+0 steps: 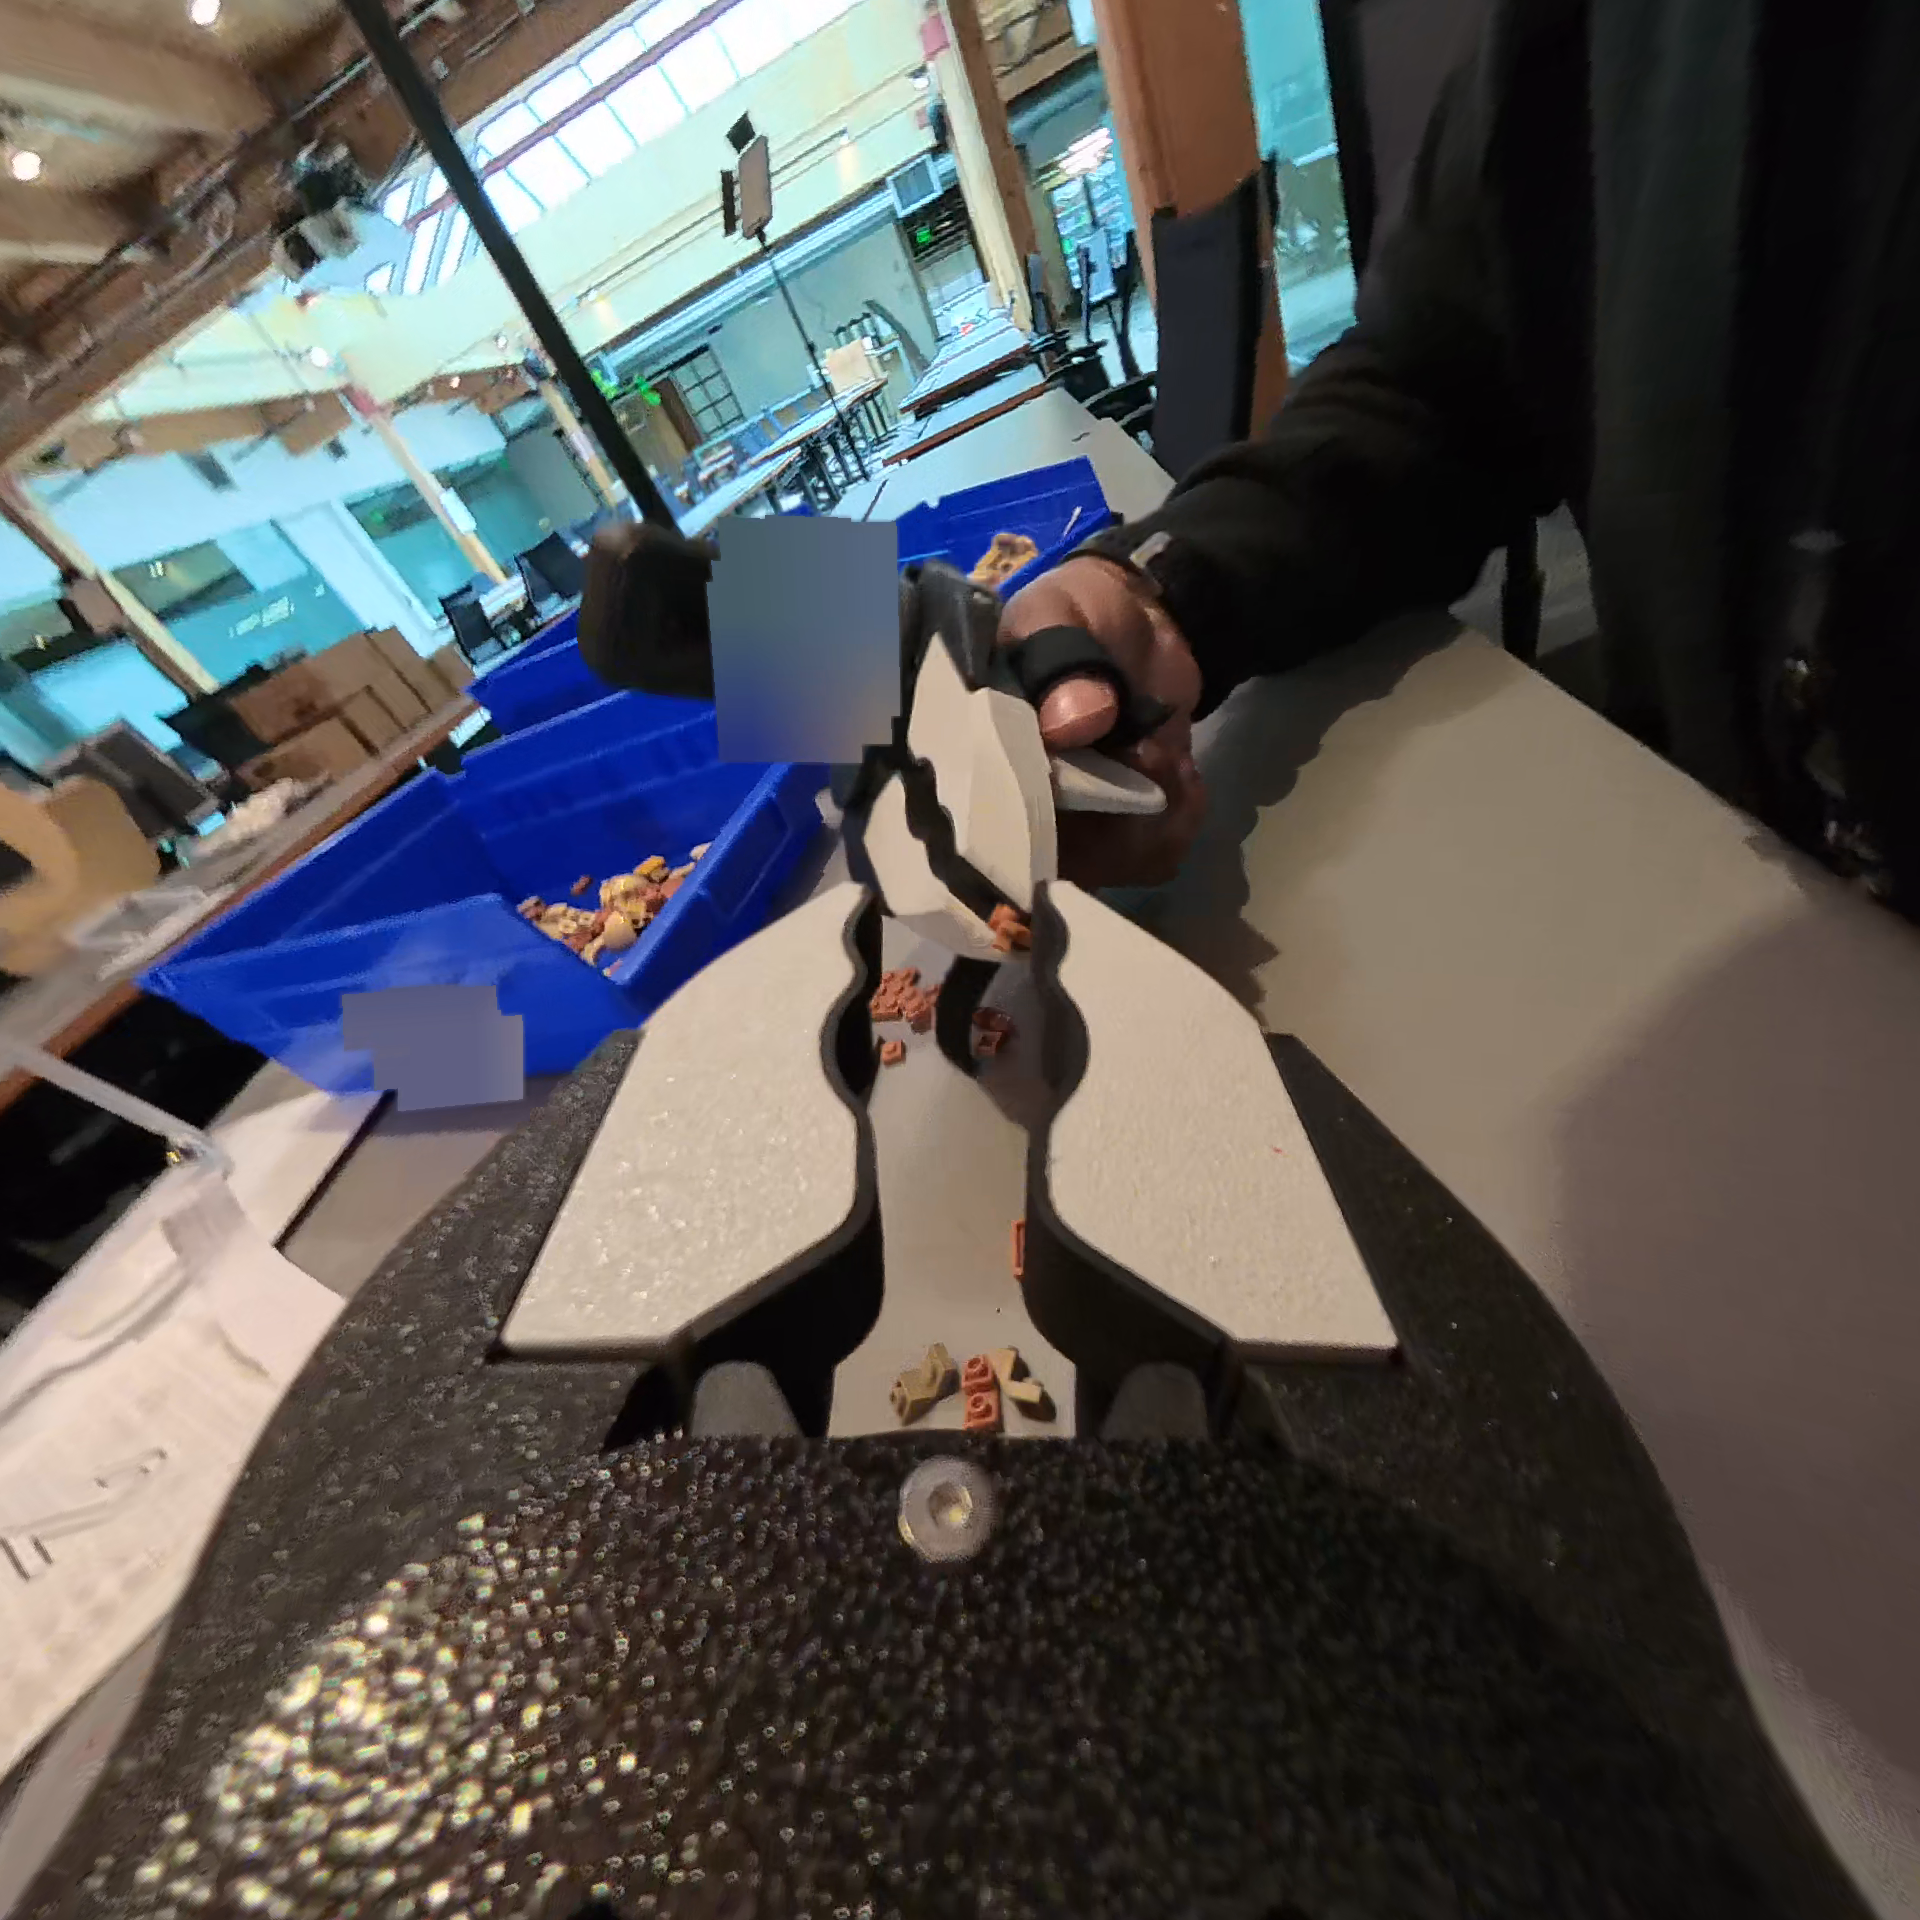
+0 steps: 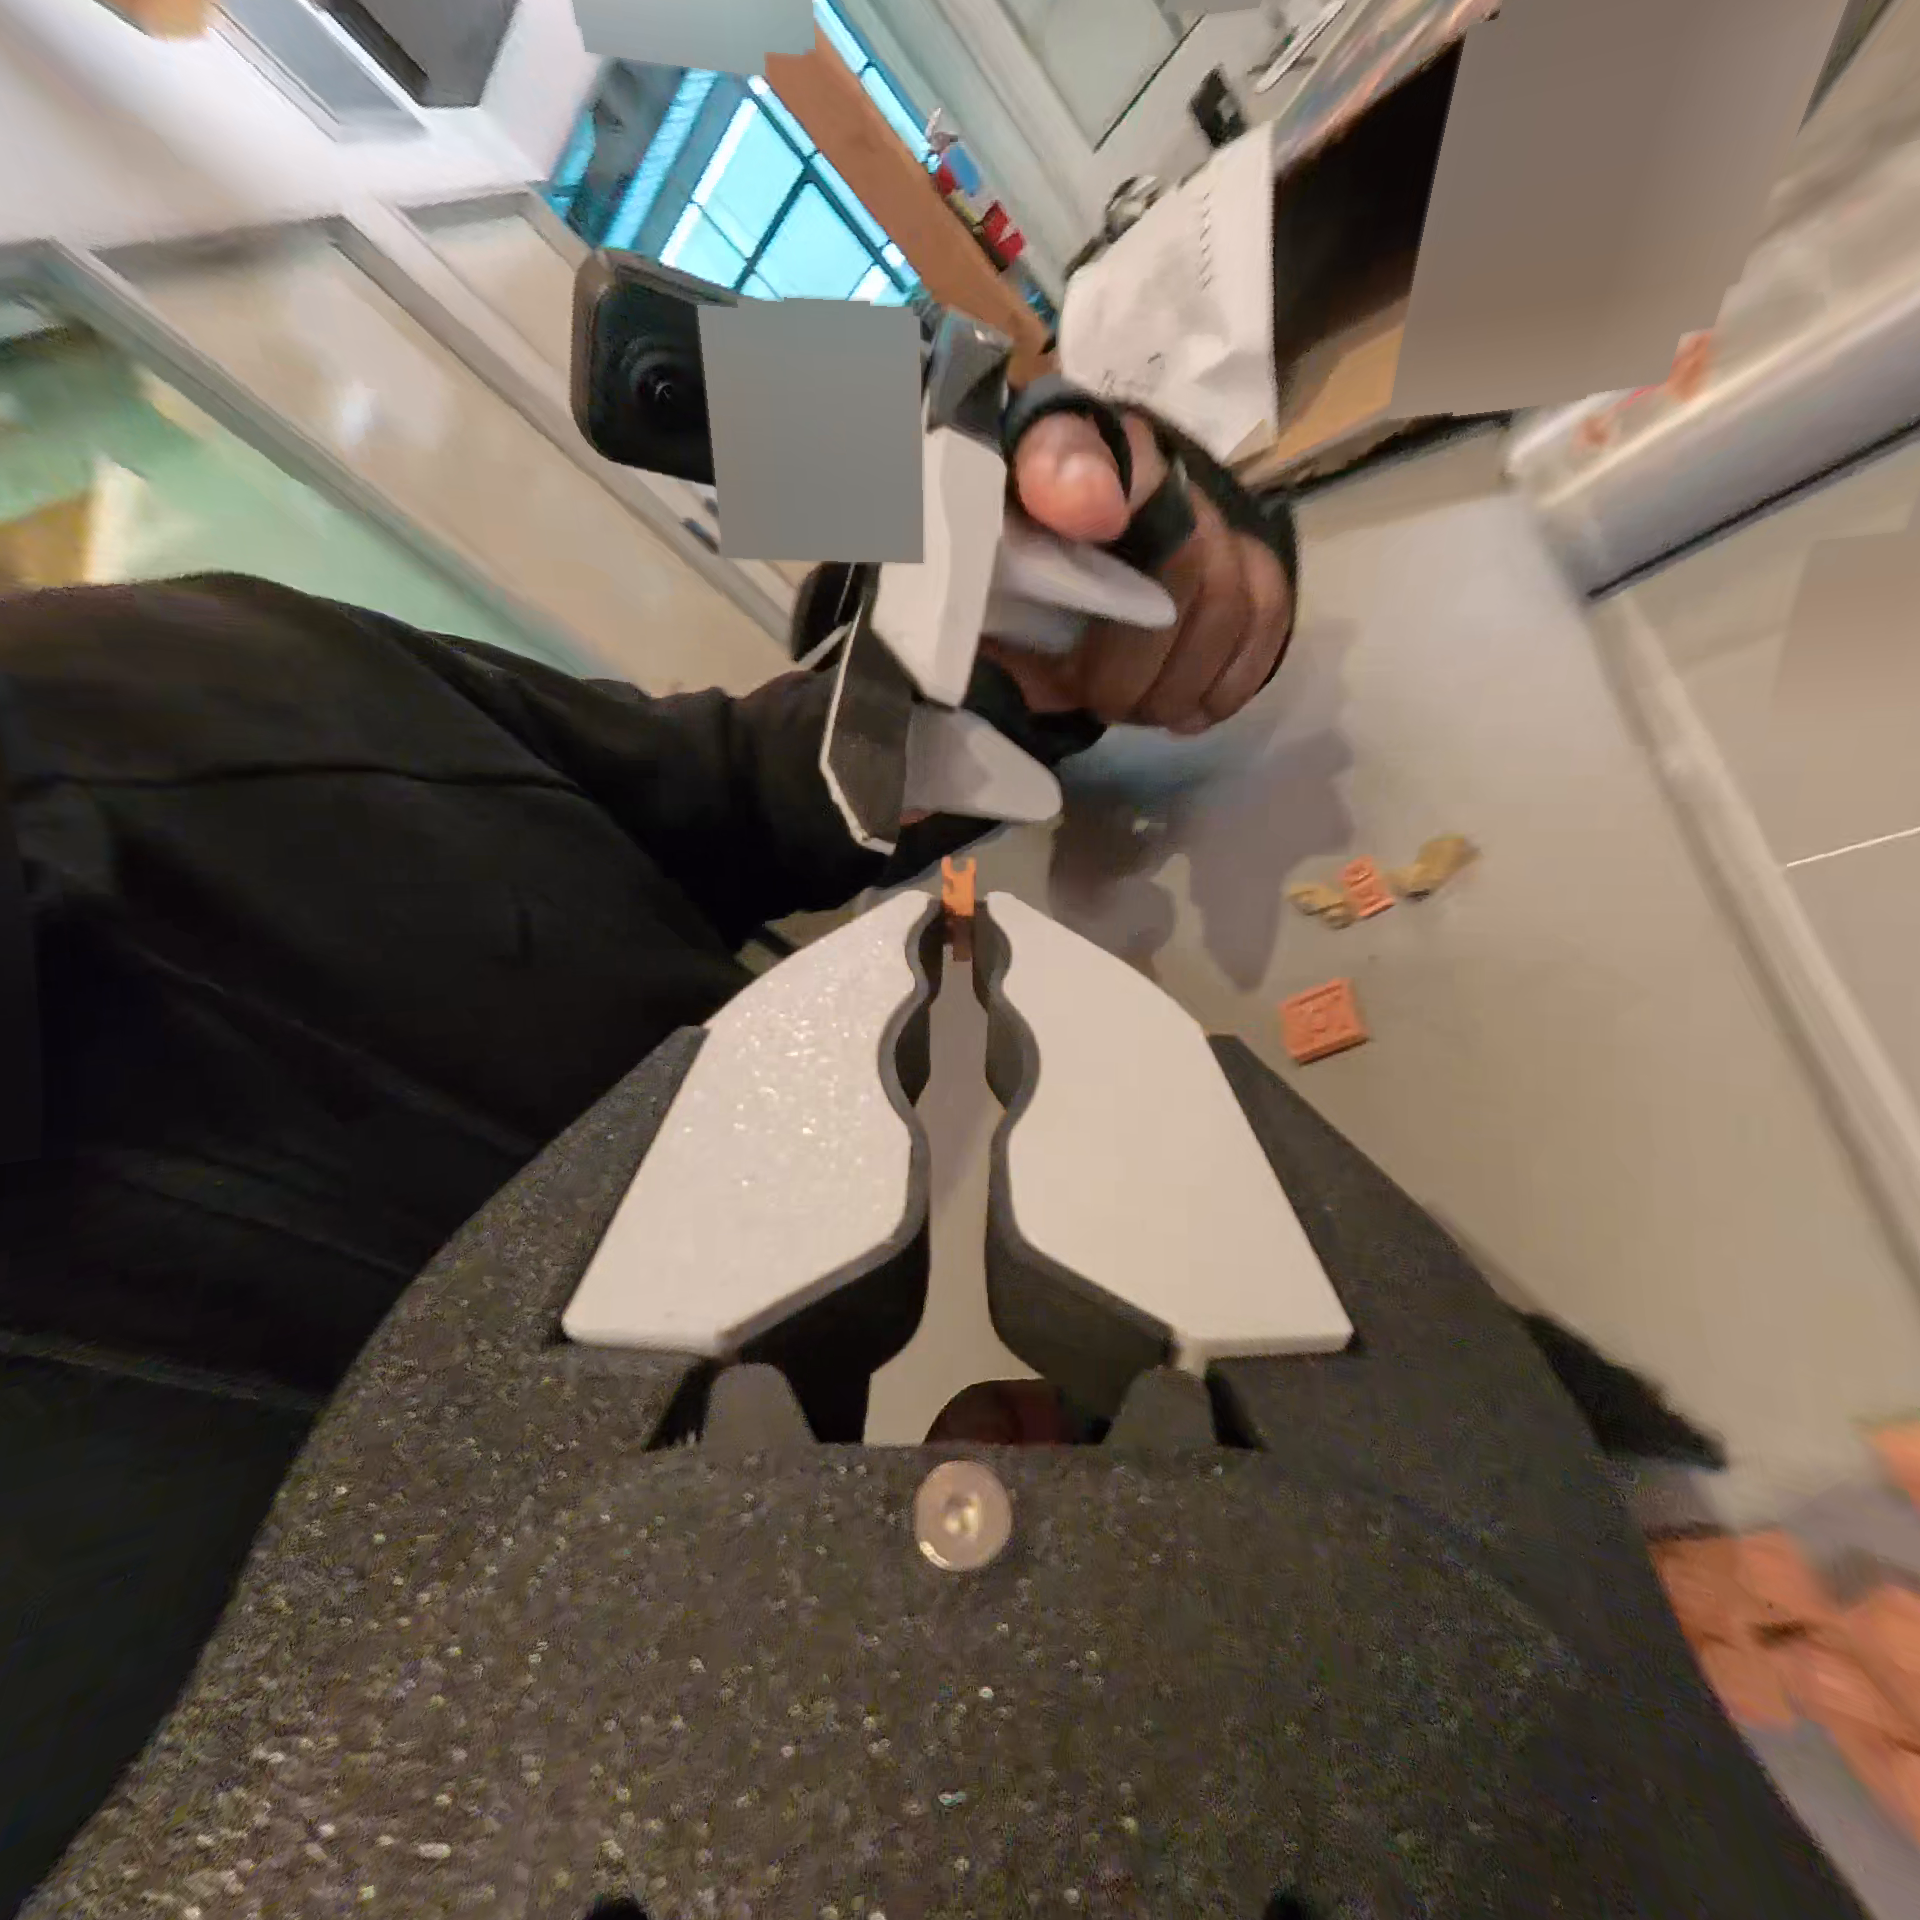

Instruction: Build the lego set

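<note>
A: Left hand-held gripper [image 1: 951, 940]?
B: Jaws apart, nothing in it, above loose reddish-brown small plastic bricks [image 1: 902, 1000] on the grey tabletop [image 1: 1507, 935].
A: Right hand-held gripper [image 2: 961, 914]?
B: Pinching a thin orange plastic clip piece [image 2: 958, 896], lifted clear.

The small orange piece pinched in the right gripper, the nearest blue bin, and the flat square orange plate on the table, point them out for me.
small orange piece [image 2: 958, 896]: right wrist view, on its forked tip sticking out past the fingertips.
nearest blue bin [image 1: 312, 956]: left wrist view, on its front wall.
flat square orange plate [image 2: 1323, 1020]: right wrist view, on its top face.
</note>
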